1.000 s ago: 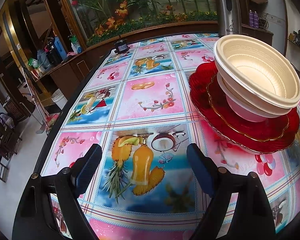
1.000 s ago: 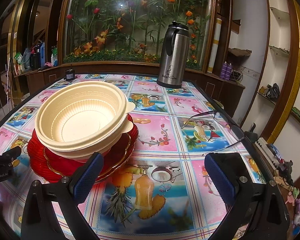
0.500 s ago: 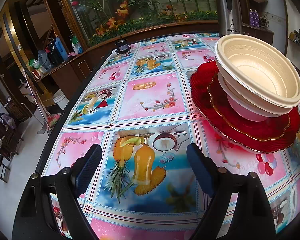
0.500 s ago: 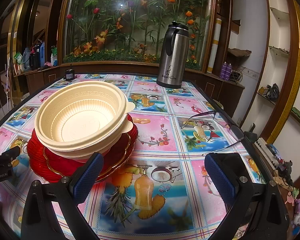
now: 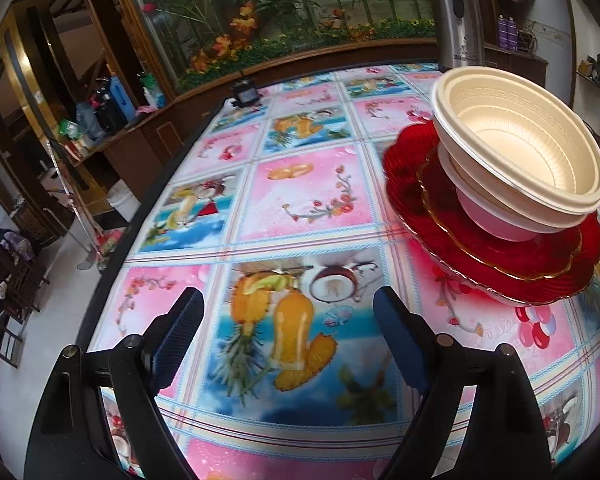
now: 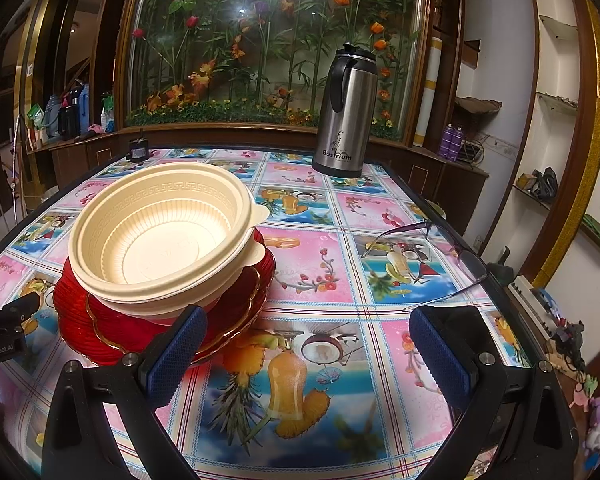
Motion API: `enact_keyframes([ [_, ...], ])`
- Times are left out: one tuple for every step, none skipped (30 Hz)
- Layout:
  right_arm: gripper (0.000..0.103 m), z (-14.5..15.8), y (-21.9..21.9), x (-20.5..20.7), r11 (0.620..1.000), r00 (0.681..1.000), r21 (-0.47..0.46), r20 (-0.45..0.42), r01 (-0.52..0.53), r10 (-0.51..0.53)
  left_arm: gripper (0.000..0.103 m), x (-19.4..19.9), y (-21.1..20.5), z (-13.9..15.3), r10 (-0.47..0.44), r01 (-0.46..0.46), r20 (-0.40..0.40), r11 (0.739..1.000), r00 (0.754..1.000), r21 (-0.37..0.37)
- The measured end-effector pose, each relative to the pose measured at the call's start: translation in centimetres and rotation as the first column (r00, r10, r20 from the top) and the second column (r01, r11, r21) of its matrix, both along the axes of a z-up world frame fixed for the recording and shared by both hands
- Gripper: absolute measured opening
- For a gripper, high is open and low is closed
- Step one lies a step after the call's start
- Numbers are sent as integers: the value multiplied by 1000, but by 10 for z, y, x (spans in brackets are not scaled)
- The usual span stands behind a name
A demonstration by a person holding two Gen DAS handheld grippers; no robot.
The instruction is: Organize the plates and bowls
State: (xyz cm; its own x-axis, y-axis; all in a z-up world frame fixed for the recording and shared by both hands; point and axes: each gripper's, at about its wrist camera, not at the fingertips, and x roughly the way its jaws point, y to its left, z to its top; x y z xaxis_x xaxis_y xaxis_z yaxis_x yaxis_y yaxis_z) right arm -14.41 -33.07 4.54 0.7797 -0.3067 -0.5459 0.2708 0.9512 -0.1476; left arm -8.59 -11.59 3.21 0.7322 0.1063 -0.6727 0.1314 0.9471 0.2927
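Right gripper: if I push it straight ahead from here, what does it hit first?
Probably nothing soon. The right gripper is open over bare tablecloth; the plate and bowl stack sits left of its line, eyeglasses right. Far ahead stands the steel flask, slightly right; depth is unclear.

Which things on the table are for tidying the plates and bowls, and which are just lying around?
For the job:
cream bowl
white bowl under it
red plates at the bottom

Just lying about:
steel flask
eyeglasses
small black box

Both grippers, left gripper and right gripper, are open and hold nothing.
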Motion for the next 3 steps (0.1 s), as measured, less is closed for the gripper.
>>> enact_keyframes([
  [102,0,0,0,1000,1000,1,0,0,0,87,0,1,1,-1,1,4,1000,1000,-2],
  [102,0,1,1,1000,1000,1,0,1,-1,87,0,1,0,-8,8,-5,1000,1000,-8],
  [102,0,1,1,1000,1000,1,0,1,-1,87,1,2,0,-9,9,-10,1000,1000,-10],
])
